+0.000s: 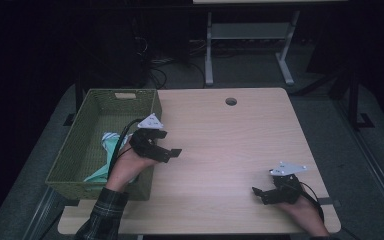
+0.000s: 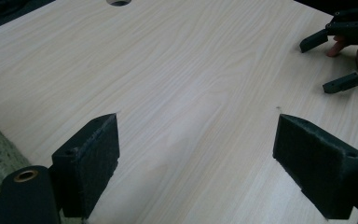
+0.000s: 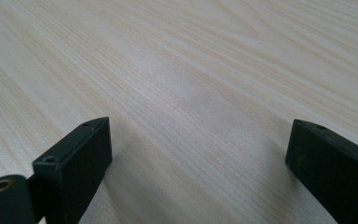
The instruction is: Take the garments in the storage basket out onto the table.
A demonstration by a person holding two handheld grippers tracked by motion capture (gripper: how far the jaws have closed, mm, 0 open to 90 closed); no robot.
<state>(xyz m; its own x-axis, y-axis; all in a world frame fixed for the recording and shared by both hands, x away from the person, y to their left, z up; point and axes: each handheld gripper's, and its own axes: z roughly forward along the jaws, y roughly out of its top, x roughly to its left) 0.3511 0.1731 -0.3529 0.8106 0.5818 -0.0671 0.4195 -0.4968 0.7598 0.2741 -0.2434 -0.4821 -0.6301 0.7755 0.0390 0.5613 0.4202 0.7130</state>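
I have both tools empty and spread wide: my left gripper [image 1: 172,145] hangs left of centre at the rim of the green basket [image 1: 75,160], and my right gripper [image 1: 259,194] sits low at the lower right over bare table [image 1: 230,145]. The pale cloth [image 1: 111,142] lies inside the basket, so I judge the putting-away done. Next I would draw both hands back clear.

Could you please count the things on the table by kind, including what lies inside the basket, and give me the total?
Hand-held gripper: 2, the left one and the right one, both open and empty.
Green woven basket: 1.
Pale green and white cloth inside the basket: 1 bundle, as far as one can tell.
Total: 4.
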